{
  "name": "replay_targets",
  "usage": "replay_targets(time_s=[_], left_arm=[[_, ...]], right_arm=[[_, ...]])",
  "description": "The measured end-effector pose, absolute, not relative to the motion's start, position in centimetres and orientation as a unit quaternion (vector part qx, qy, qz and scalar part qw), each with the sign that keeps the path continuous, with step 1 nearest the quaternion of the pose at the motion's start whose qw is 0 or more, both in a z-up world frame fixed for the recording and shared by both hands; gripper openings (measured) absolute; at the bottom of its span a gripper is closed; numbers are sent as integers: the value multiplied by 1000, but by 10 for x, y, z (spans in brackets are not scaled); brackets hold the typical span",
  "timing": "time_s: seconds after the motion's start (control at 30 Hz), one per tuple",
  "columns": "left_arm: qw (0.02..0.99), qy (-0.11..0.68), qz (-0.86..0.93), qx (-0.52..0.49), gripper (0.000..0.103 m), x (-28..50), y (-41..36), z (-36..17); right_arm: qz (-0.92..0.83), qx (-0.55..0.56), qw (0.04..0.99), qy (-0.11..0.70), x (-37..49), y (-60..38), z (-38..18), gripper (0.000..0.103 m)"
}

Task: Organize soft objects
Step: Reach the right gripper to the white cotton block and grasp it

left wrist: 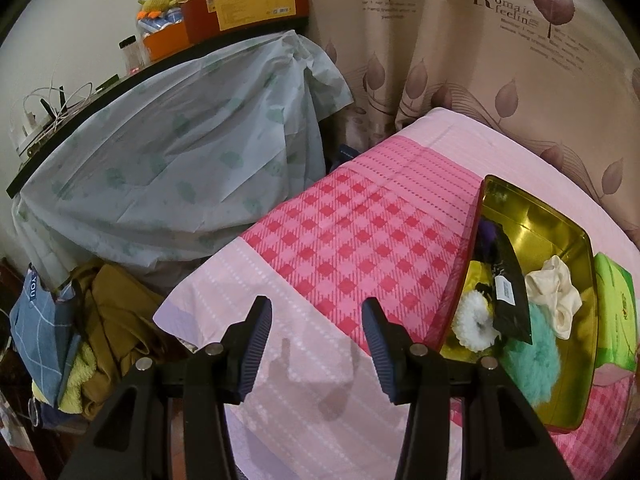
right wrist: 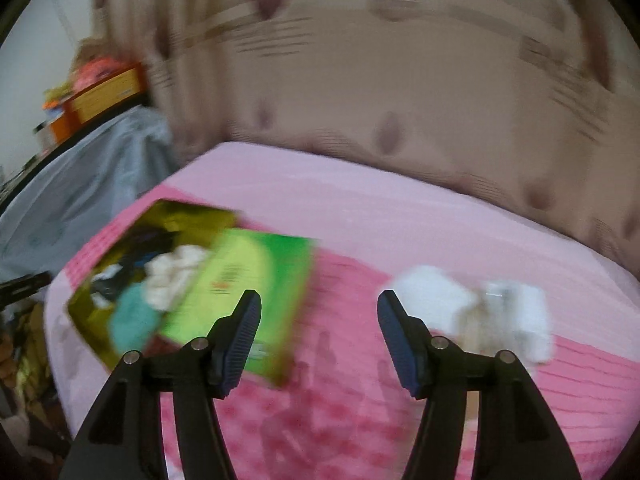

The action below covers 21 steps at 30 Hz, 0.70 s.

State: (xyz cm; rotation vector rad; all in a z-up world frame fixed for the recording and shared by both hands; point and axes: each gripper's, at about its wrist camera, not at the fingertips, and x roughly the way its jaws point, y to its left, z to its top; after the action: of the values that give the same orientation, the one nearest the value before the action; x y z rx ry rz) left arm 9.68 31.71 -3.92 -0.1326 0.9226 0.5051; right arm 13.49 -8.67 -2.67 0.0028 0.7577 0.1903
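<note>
A red tin with a gold inside [left wrist: 560, 224] lies on the pink bed. It holds a cream scrunchie [left wrist: 554, 292], a teal fluffy scrunchie [left wrist: 532, 364], a white fluffy scrunchie [left wrist: 474, 320] and a black packet [left wrist: 510, 292]. My left gripper [left wrist: 316, 344] is open and empty above the bed, left of the tin. My right gripper [right wrist: 318, 336] is open and empty over the bed. The right wrist view is blurred; it shows the tin [right wrist: 86, 304], a green pack [right wrist: 248, 292] beside it and white soft items [right wrist: 480, 308] at the right.
The green pack [left wrist: 614, 312] lies right of the tin. A cloth-covered table [left wrist: 172, 168] with boxes stands left of the bed. Clothes [left wrist: 108, 320] are piled on the floor at the left. A curtain [left wrist: 480, 52] hangs behind the bed.
</note>
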Motion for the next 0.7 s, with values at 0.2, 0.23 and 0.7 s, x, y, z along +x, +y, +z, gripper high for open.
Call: replay_targets(time_s=[0.2, 0.23, 0.7], left_arm=[[864, 440, 237, -57, 48, 97, 314, -40], [865, 441, 235, -55, 48, 98, 313, -40], [881, 427, 206, -8, 48, 102, 290, -40]], right_arm=[[5, 31, 927, 374, 145, -175, -37, 59], [-2, 34, 926, 376, 146, -183, -41, 59], [-26, 72, 908, 411, 173, -238, -90, 59]])
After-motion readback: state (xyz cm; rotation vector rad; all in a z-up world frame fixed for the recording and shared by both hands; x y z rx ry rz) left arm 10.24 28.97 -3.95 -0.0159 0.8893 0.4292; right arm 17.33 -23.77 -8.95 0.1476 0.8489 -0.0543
